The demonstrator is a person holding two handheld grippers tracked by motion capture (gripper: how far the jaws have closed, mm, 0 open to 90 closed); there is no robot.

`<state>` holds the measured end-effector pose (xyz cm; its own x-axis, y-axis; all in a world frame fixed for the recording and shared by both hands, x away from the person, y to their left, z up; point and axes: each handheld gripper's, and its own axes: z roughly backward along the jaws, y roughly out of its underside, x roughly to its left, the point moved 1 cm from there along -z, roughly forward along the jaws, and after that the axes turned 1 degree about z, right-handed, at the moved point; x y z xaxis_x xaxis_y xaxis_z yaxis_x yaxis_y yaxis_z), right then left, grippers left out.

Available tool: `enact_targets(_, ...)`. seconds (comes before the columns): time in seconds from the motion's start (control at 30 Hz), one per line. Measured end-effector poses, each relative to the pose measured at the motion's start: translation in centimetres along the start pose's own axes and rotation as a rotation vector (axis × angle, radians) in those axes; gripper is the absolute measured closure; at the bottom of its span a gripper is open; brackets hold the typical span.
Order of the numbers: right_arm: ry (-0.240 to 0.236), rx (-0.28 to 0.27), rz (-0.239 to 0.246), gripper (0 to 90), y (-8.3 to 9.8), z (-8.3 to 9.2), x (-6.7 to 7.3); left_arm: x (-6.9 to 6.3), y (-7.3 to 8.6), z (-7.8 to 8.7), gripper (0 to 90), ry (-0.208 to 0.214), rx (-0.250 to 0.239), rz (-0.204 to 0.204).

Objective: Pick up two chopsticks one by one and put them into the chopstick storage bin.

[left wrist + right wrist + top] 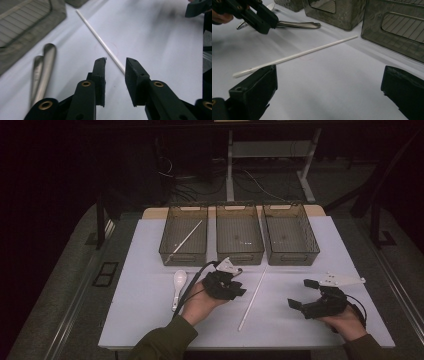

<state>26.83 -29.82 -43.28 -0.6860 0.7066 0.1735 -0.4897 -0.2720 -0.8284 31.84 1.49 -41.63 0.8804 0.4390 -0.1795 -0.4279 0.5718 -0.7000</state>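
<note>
A thin white chopstick (253,296) lies on the white table between my two grippers. My left gripper (239,284) hovers low at its left side, pointing toward it. In the left gripper view the jaws (115,65) stand a narrow gap apart with the near end of the chopstick (105,46) between them, the pads not pressing on it. My right gripper (301,293) rests near the table's right front, its jaws (329,100) wide apart with nothing between them. The chopstick (297,54) lies just beyond them.
Three dark mesh baskets (240,255) stand in a row at the back; the left one (182,255) holds another white stick (187,239). A white spoon (178,285) lies left of my left hand. Metal utensils (45,67) lie near the baskets.
</note>
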Motion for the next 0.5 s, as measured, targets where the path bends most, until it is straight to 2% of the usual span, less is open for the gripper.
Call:
enact_targets(0.07, 0.000, 0.000, 0.000, 0.5, 0.0, 0.0, 0.0, -0.3, -0.1, -0.6, 66.9, 0.007, -0.005, 0.008)
enact_targets(0.23, 0.002, 0.001, 0.001, 0.5, 0.0, 0.0, 0.0, -0.7, -0.2, -2.0, 63.3, -0.004, 0.018, -0.004)
enact_targets(0.3, 0.002, 0.001, 0.002, 0.5, 0.0, 0.0, 0.1, -0.8, -0.2, -2.5, 62.7, 0.002, 0.020, 0.008)
enact_targets(0.5, 0.002, 0.000, 0.001, 0.5, 0.0, 0.0, 0.0, -1.4, -0.2, -3.6, 62.0, -0.008, 0.039, 0.001)
